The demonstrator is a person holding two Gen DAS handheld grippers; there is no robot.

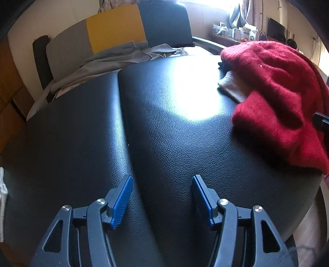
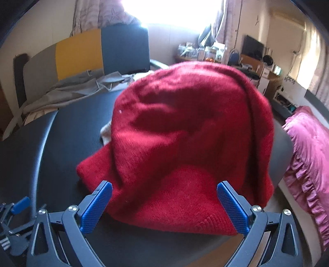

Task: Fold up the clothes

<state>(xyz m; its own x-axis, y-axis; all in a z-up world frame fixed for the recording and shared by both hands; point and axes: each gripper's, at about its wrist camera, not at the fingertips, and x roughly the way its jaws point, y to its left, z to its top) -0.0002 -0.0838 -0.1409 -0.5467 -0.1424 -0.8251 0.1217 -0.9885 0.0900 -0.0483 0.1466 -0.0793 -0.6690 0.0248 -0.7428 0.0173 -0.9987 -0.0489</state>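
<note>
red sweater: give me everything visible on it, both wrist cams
The red sweater is a fuzzy knit, deep red, with a ribbed hem along its near edge. It lies unfolded in a rumpled, humped heap on the black leather-look surface, partly covering a pale beige garment. The right gripper is open, its blue pads at either side of the near hem; whether they touch the knit cannot be told. The left gripper is open over bare surface, apart from the sweater.

Daylight from blown-out window [image 2: 172, 12] at 12 o'clock. Hard glare patch on black counter [image 1: 193, 98]. Red sweater [image 2: 185, 133] soft, slight motion blur. Fisheye bending and dark vignette at all edges.
</note>
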